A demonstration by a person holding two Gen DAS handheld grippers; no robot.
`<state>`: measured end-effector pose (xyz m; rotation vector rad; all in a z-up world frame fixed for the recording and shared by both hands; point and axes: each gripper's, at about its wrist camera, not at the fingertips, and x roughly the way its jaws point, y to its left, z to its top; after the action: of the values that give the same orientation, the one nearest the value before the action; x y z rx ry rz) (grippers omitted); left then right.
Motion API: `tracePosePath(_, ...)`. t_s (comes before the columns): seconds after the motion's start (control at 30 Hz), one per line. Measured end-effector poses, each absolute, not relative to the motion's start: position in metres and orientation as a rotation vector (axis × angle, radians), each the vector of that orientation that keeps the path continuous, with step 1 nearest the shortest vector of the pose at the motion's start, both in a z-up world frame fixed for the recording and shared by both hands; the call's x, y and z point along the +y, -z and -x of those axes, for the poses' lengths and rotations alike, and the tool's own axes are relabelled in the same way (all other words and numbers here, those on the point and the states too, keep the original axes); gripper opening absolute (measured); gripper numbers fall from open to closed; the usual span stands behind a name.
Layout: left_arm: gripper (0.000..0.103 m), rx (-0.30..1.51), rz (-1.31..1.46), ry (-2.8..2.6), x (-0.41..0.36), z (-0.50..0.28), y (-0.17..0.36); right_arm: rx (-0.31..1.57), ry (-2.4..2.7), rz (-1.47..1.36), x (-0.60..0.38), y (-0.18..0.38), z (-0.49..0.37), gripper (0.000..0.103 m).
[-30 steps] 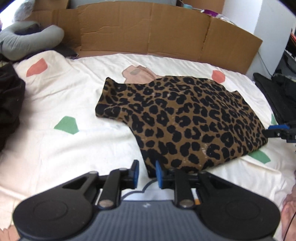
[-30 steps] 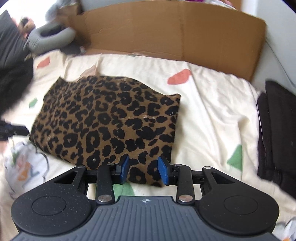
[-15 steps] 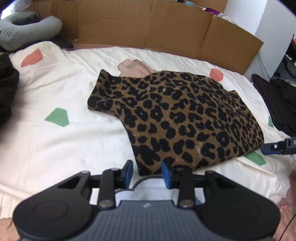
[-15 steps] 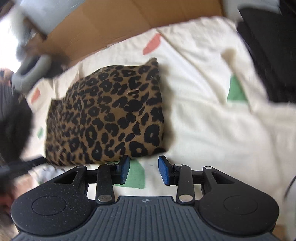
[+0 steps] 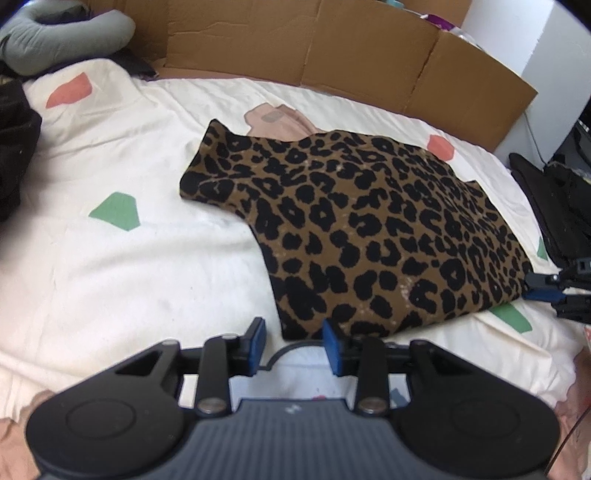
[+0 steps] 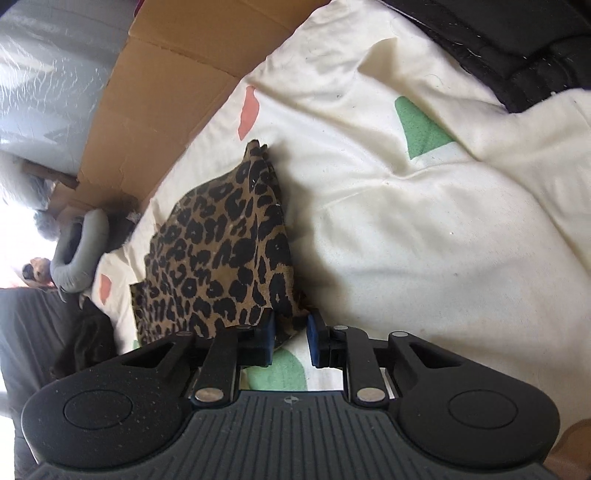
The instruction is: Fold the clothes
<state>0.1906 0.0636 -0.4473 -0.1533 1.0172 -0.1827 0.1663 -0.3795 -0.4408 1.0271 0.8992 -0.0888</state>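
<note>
A leopard-print garment [image 5: 369, 221] [image 6: 221, 251] lies folded flat on a cream bedsheet [image 5: 147, 277]. My left gripper [image 5: 293, 345] stands open at the garment's near corner. The fabric edge sits just ahead of its blue pads and nothing is pinched. My right gripper [image 6: 290, 338] is rolled onto its side at the garment's right corner, its jaws closing. The corner lies between the pads, and a gap shows beside the right pad. The left wrist view shows the right gripper [image 5: 535, 288] at that same corner.
A cardboard wall [image 5: 295, 44] [image 6: 166, 92] lines the far side of the bed. A grey neck pillow [image 5: 66, 33] lies far left. Dark clothes [image 5: 14, 147] sit at the left edge, black clothing [image 5: 554, 206] at the right. A pink garment [image 5: 280, 118] peeks out behind the leopard one.
My right gripper rolled far over, came down to the garment's right corner, and its jaws narrowed around it. My left gripper's jaws widened a little and it barely moved.
</note>
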Motion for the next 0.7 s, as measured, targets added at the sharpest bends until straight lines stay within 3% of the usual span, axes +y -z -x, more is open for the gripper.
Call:
tracePosePath(0.1,0.038,1.015,0.19,0.188,0.066,-0.191,0.449,0.9,0.094,-1.074,-0.383,0.446,-0.166,0.022)
tracePosePath(0.23,0.039,1.012,0.247,0.195,0.072,-0.193,0.454,0.879,0.086,-1.158,-0.383,0.459,-0.168,0.038)
tracePosePath(0.33,0.041,1.004,0.291,0.197,0.074,-0.194,0.457,0.861,0.079,-1.195,-0.381,0.466,-0.173,0.038)
tracePosePath(0.4,0.041,0.997,0.327,0.199,0.075,-0.195,0.459,0.848,0.08,-1.213,-0.382,0.468,-0.176,0.037)
tracePosePath(0.47,0.041,0.987,0.376,0.201,0.077,-0.194,0.461,0.848,0.081,-1.215,-0.384,0.469,-0.178,0.025)
tracePosePath(0.6,0.04,0.978,0.454,0.206,0.08,-0.193,0.465,0.844,0.081,-1.185,-0.385,0.463,-0.178,0.016)
tracePosePath(0.67,0.033,0.98,0.469,0.195,0.081,-0.192,0.467,0.837,0.077,-1.176,-0.386,0.458,-0.178,0.013)
tracePosePath(0.7,0.024,0.986,0.478,0.19,0.082,-0.193,0.468,0.834,0.074,-1.17,-0.386,0.456,-0.178,0.012)
